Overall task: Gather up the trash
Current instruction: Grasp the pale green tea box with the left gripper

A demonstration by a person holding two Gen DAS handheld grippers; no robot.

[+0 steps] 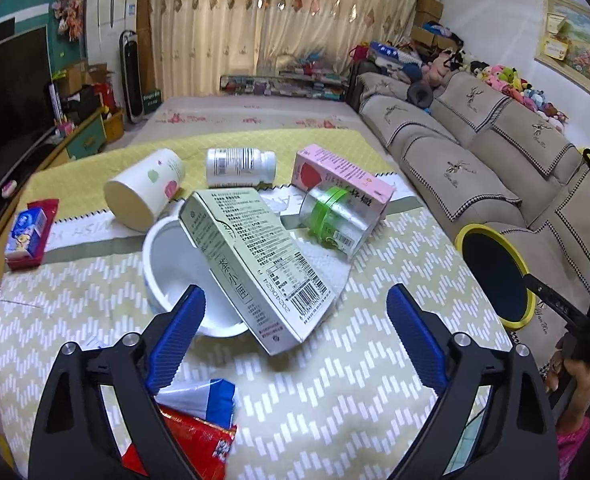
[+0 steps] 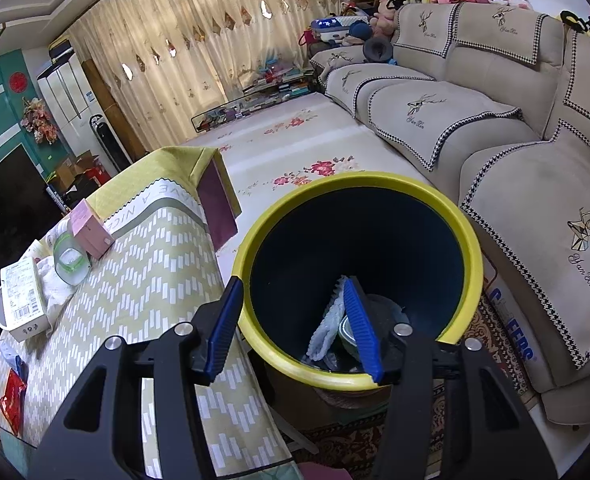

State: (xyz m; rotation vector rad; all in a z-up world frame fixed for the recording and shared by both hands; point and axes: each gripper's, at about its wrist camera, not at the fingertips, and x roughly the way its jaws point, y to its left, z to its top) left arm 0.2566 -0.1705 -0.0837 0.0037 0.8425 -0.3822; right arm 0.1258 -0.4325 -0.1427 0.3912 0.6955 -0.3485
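Bare surface (image 1: 335, 392) lay open ahead of the left jaws. The tea box (image 1: 255, 264), leaning on the bowl (image 1: 167, 264), blocked the middle. The bin (image 2: 359, 184) mouth gaped clear under the right jaws, sofa (image 2: 515, 184) close beside.

Three cartons are lying on the table: a green one (image 1: 255, 264), a pink one (image 1: 341, 180) and a small blue one (image 1: 25, 232). One paper cup (image 1: 145, 192), one white bottle (image 1: 239, 167), one white bowl (image 1: 175, 272), one clear jar (image 1: 335, 216), one red wrapper (image 1: 199, 444) are sitting there. One bin (image 2: 359, 280) is standing beside.
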